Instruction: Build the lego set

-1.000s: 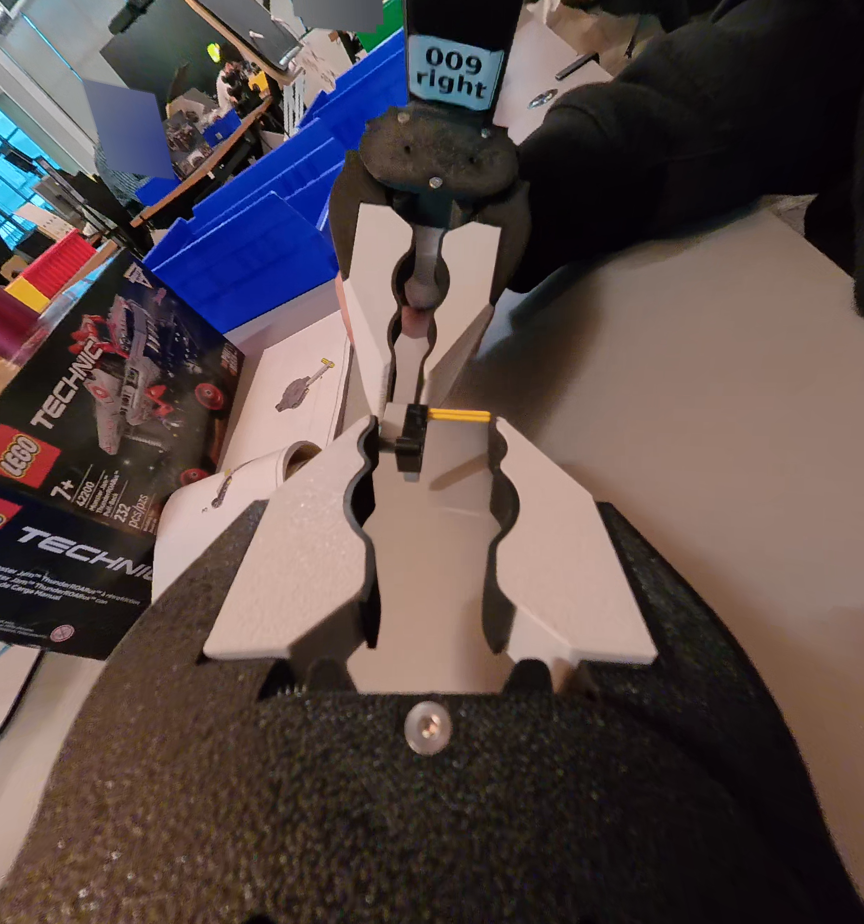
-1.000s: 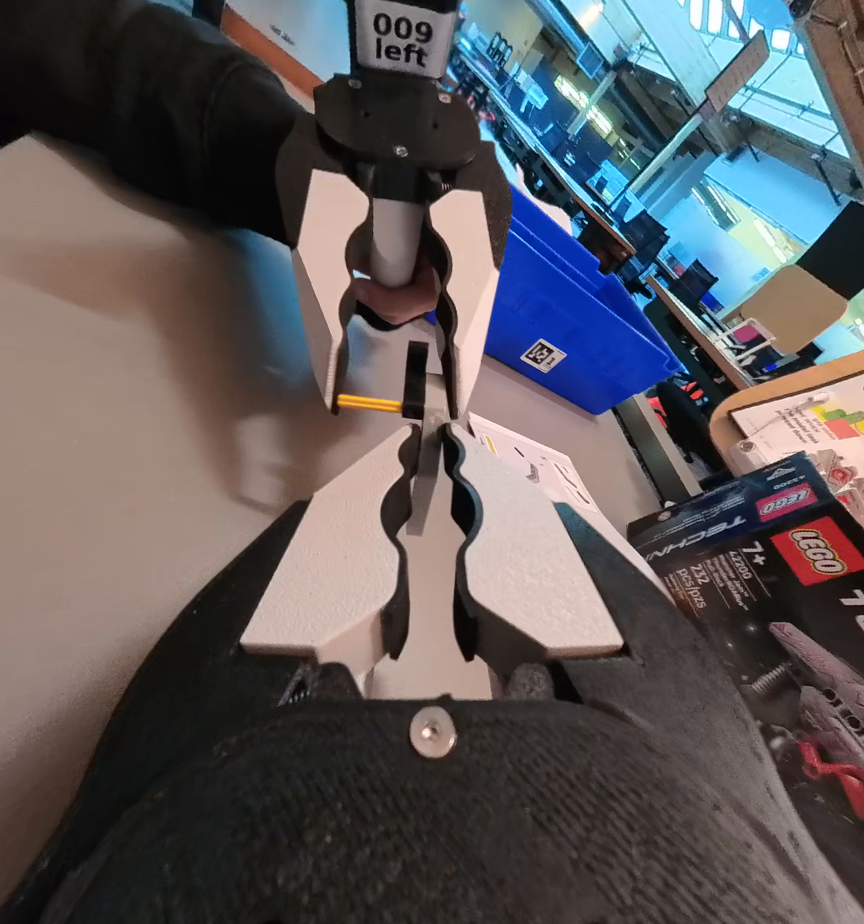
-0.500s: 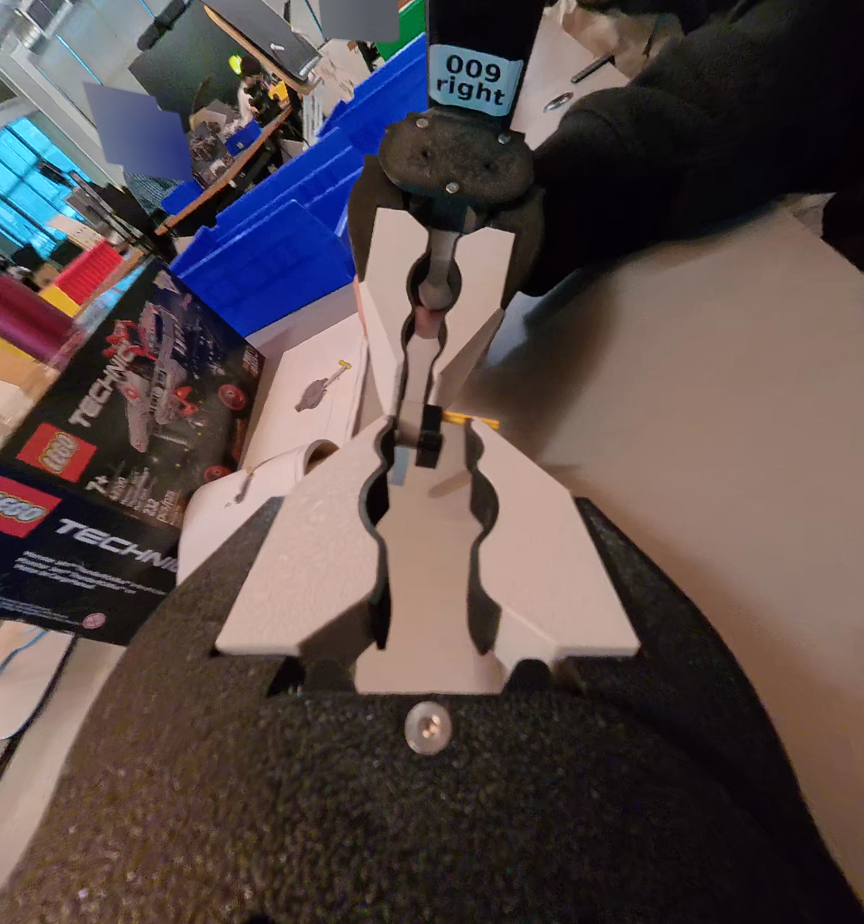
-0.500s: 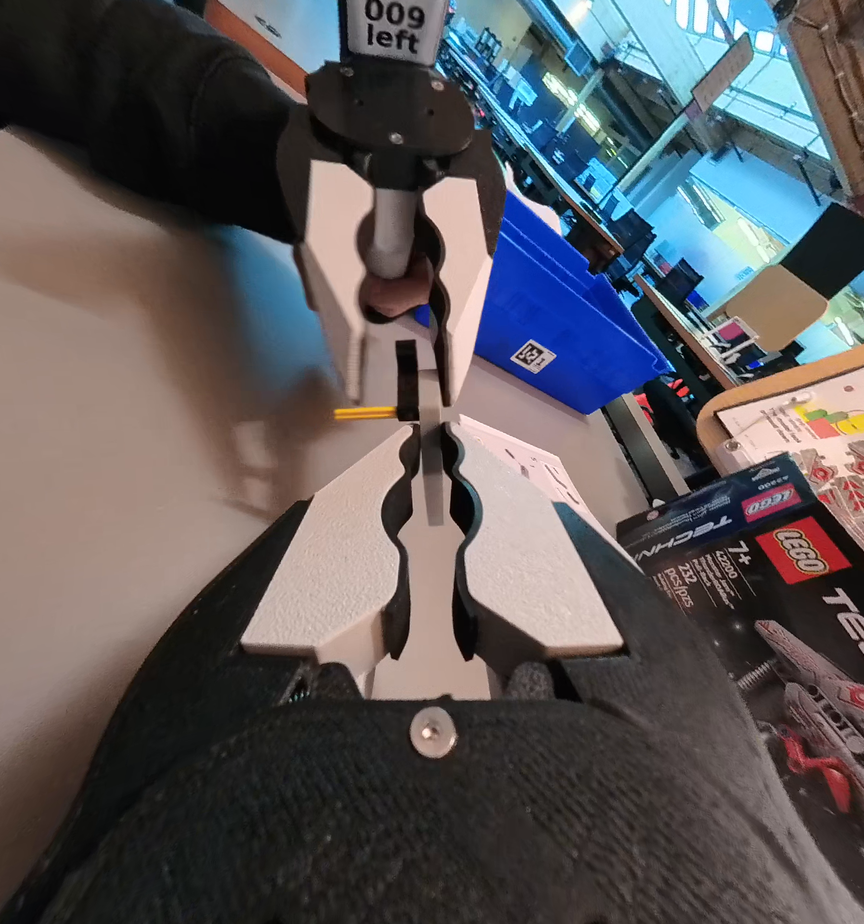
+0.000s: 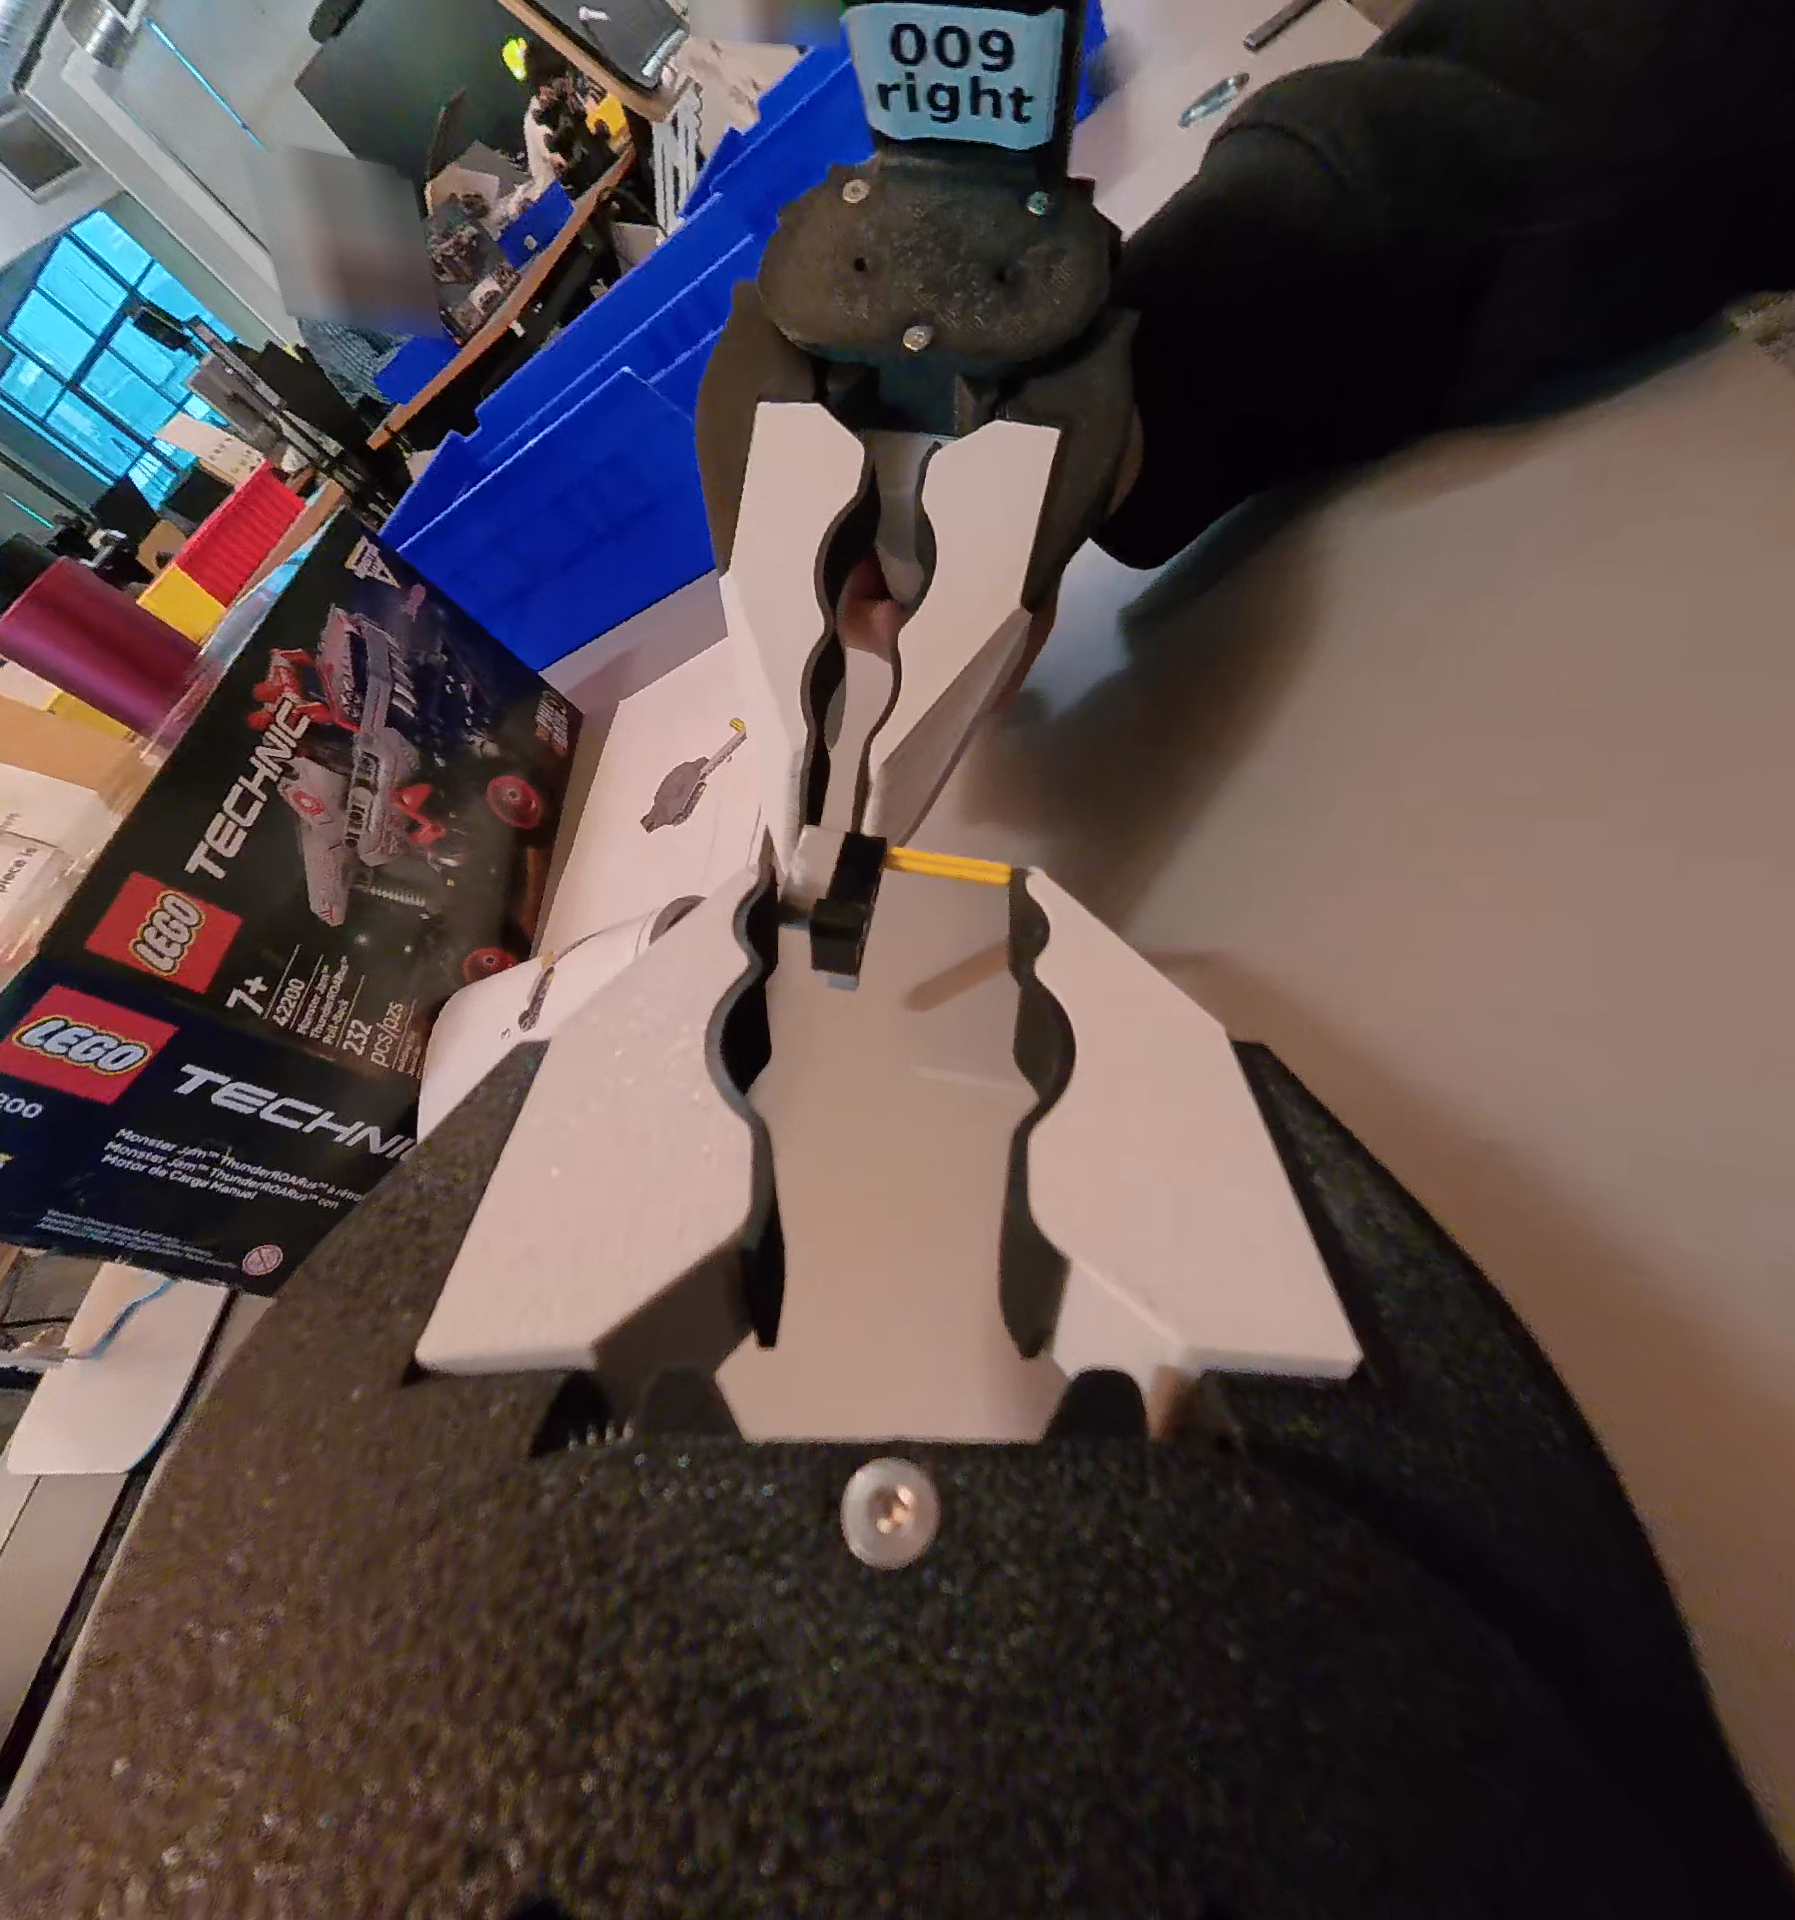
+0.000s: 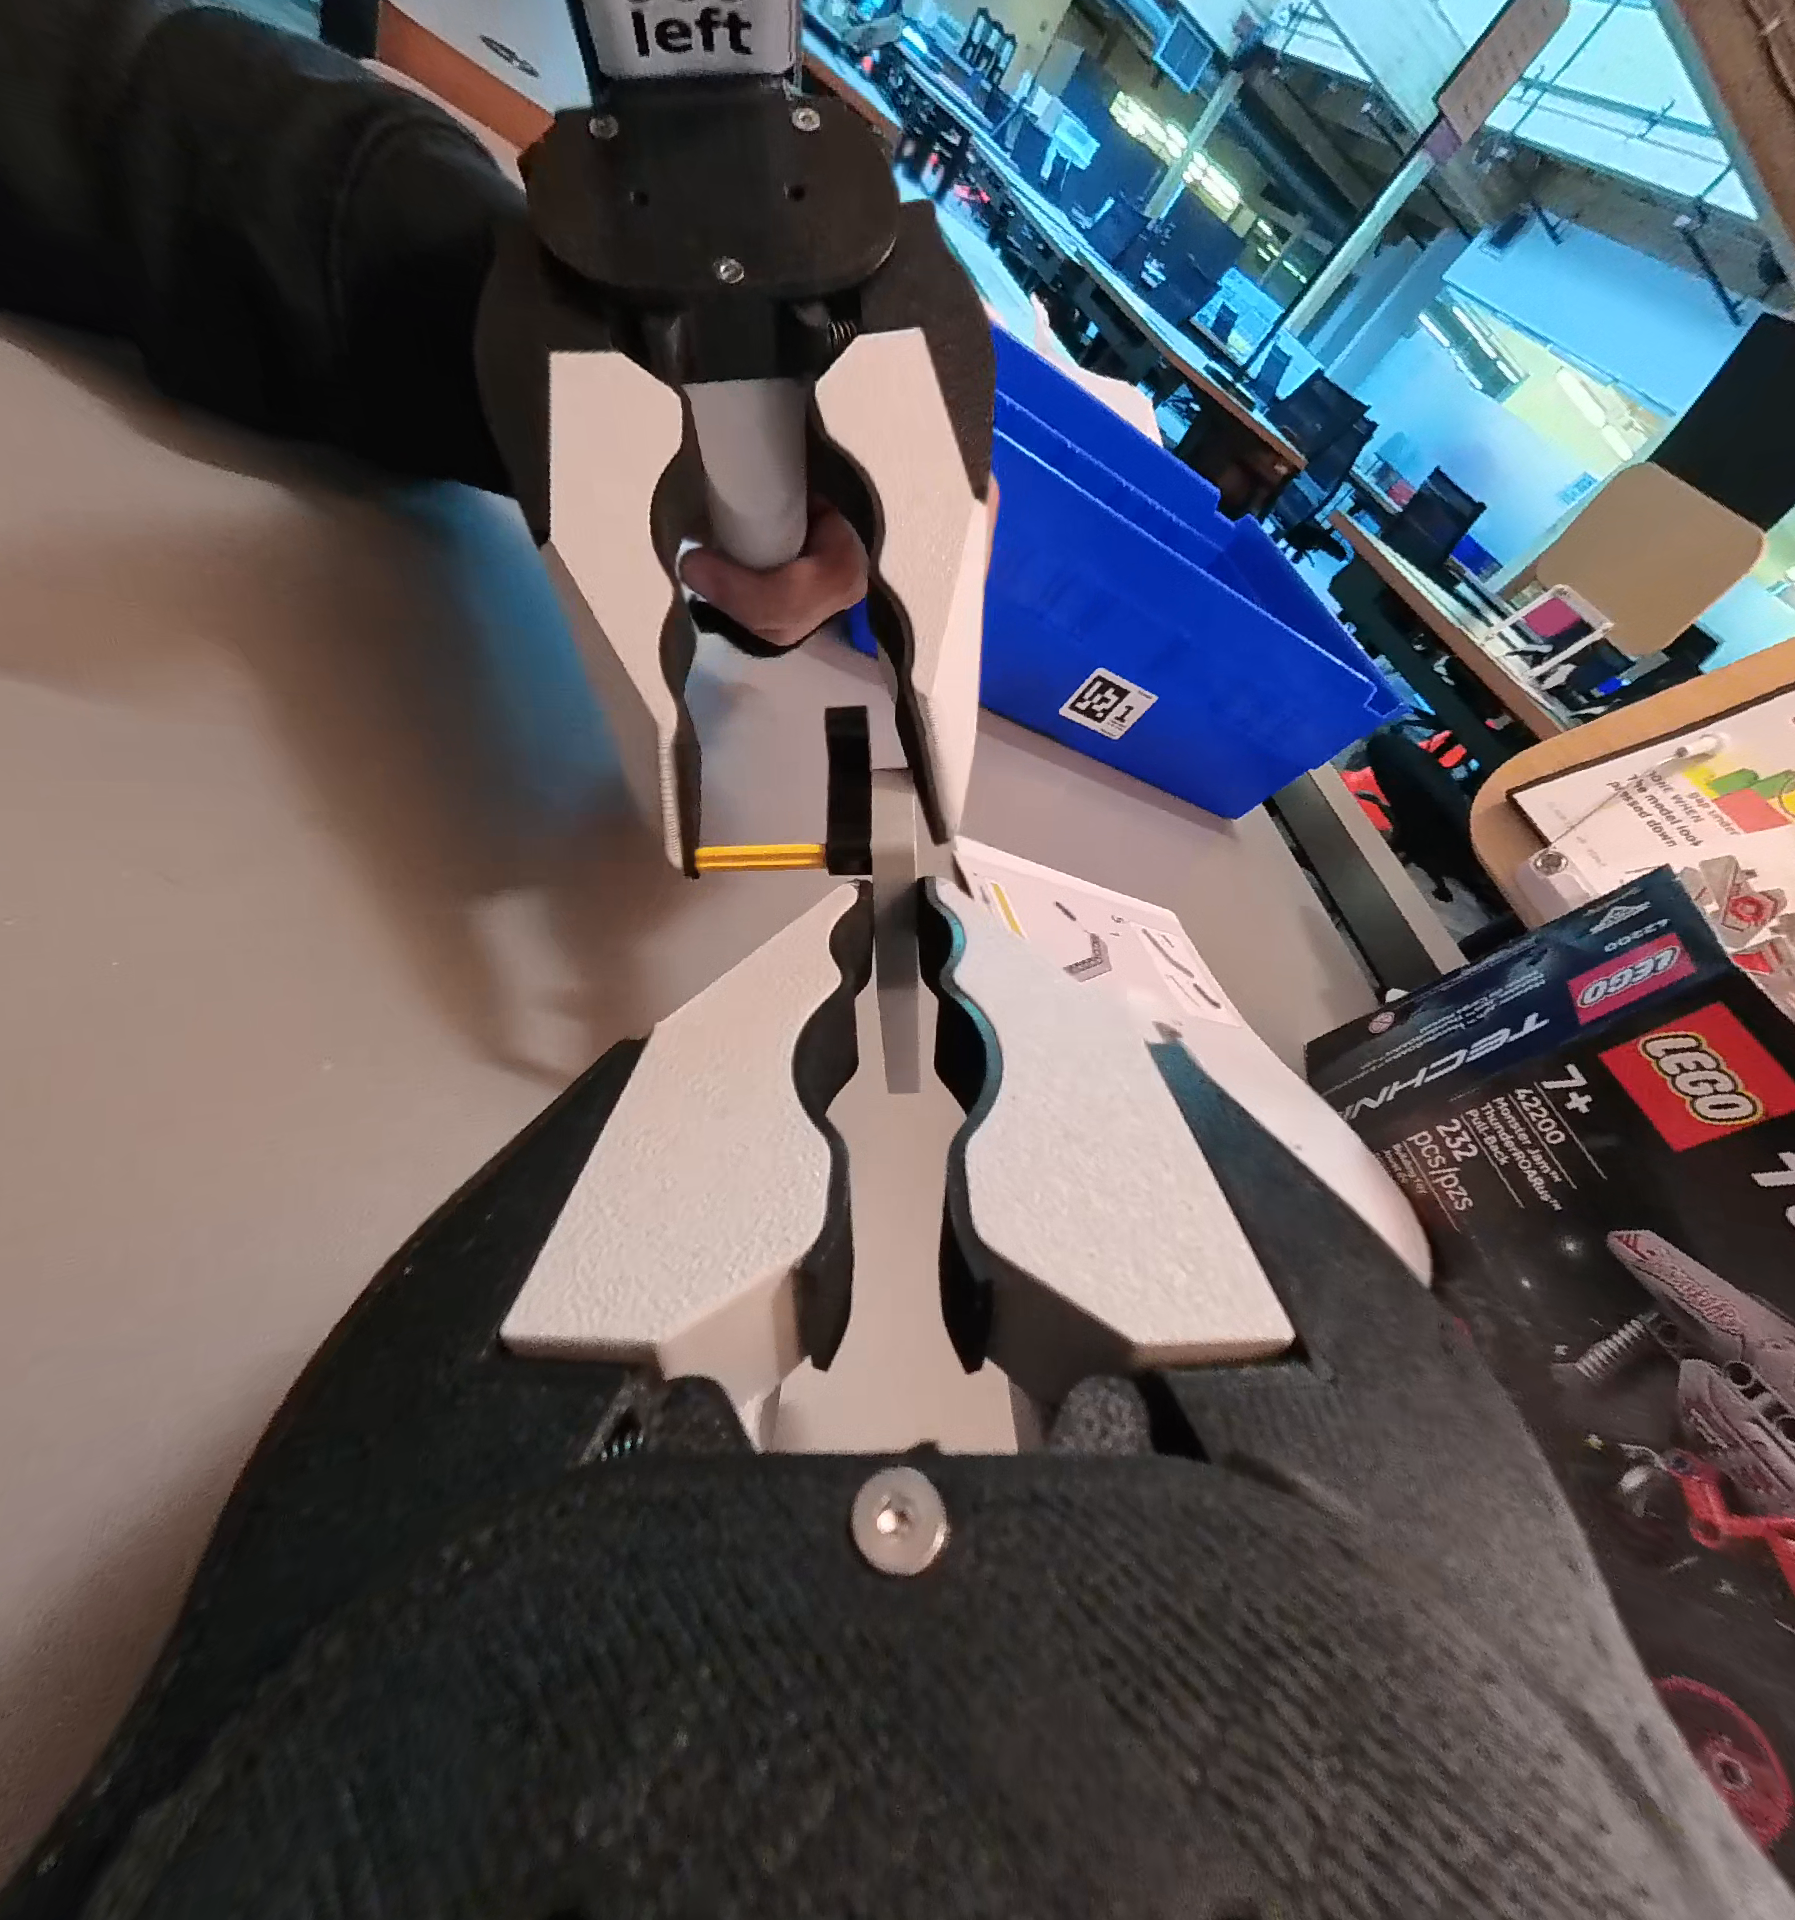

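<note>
My right gripper (image 6: 898, 904) is shut on a flat grey Lego beam (image 6: 898, 997), which sticks out past its tips. A black connector (image 6: 849, 790) sits on the beam's far end, and a yellow axle (image 6: 758, 857) juts sideways from it. My left gripper (image 5: 888, 888) faces the right gripper (image 5: 841, 821) tip to tip. Its jaws are spread on either side of the black connector (image 5: 841, 904) and the yellow axle (image 5: 950, 864). The axle's free end touches one left finger (image 6: 677, 790). The whole assembly is held above the table.
A black Lego box (image 5: 249, 935) lies beside the work, also in the right wrist view (image 6: 1651, 1143). An open white instruction booklet (image 6: 1080, 956) lies under the grippers. Blue bins (image 5: 560, 499) stand behind. The beige table (image 5: 1495, 935) stretches out on the other side. The person's black sleeves (image 5: 1495, 260) hold the grippers. Less than 4 cm separates the two grippers' tips.
The left gripper's jaws narrowed half a second ago, off level with the axle. They are now spread again around the axle and connector. The right gripper kept hold of the beam.
</note>
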